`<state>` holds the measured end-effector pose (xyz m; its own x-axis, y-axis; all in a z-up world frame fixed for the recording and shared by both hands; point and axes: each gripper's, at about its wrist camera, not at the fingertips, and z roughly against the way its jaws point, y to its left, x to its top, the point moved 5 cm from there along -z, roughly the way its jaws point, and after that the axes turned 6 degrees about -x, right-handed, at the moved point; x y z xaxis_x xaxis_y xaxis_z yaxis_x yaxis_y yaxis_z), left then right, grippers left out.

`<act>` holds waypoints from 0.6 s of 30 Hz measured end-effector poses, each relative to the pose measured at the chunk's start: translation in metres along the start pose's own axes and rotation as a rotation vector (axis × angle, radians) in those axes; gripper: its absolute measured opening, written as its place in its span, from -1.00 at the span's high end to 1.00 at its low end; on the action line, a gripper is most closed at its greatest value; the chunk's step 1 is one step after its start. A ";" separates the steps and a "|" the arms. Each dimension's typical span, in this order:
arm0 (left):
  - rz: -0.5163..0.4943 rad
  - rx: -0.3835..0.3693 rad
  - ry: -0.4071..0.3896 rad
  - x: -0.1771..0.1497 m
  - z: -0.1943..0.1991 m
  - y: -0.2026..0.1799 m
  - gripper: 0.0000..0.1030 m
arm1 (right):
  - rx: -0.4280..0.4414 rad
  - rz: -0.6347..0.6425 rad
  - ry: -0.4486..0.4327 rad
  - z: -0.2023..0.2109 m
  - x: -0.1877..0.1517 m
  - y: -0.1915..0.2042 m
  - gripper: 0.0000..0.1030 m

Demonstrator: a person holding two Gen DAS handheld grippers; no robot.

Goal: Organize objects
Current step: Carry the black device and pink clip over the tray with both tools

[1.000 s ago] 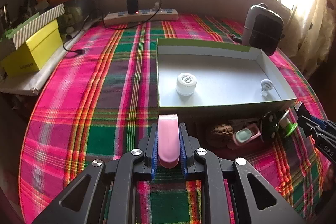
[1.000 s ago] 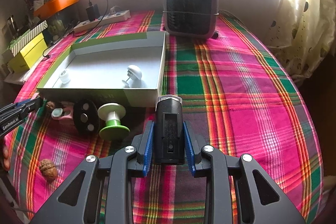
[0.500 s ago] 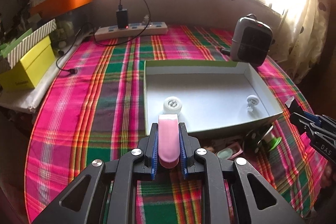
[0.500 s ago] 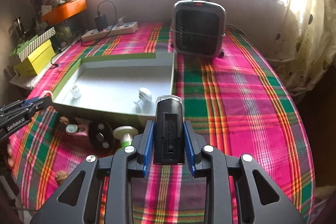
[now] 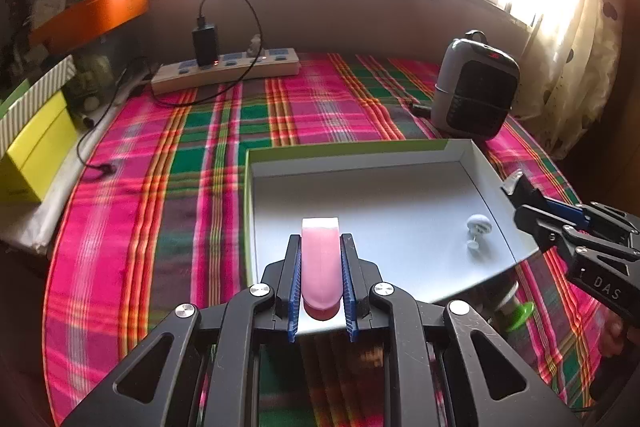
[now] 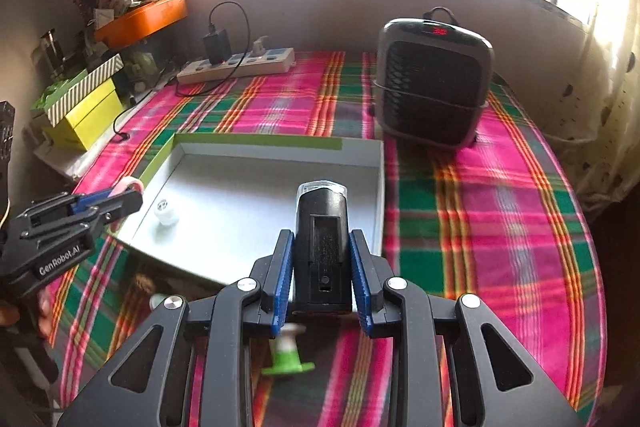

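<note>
My left gripper [image 5: 320, 251] is shut on a pink tube [image 5: 320, 263] and holds it above the near left part of the shallow white box [image 5: 360, 163]. My right gripper [image 6: 322, 247] is shut on a black device [image 6: 323, 243] above the box's near right edge [image 6: 380, 195]. Each gripper shows in the other's view: the right one [image 5: 520, 193] and the left one [image 6: 124, 197]. A small white suction hook [image 5: 477, 229] and a white cap [image 6: 165, 213] lie in the box. A green-and-white spool [image 6: 290, 355] and a walnut [image 6: 145, 283] lie on the cloth in front of the box.
A grey heater [image 6: 434, 83] stands behind the box at the right. A power strip [image 5: 228, 71] with a charger lies at the back. Yellow and striped boxes [image 5: 32, 139] stand at the left edge. The round table has a plaid cloth [image 5: 160, 187].
Both grippers have risen and moved forward over the box with their objects held. The items in front of the box have dropped below the fingers in both views.
</note>
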<state>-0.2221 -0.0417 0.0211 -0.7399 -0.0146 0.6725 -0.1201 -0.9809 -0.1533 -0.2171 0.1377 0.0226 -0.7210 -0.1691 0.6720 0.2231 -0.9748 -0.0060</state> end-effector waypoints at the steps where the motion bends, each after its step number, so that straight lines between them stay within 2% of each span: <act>1: -0.001 -0.002 0.001 0.003 -0.003 -0.001 0.69 | 0.004 0.000 0.005 -0.004 0.003 0.001 0.44; 18: 0.004 -0.032 0.061 0.025 -0.057 -0.001 0.69 | 0.005 -0.008 0.087 -0.066 0.027 0.004 0.44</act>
<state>-0.2789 -0.0302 -0.0033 -0.7794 -0.0054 0.6265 -0.1374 -0.9742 -0.1793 -0.2788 0.1200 -0.0078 -0.7773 -0.1735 0.6047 0.2198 -0.9755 0.0027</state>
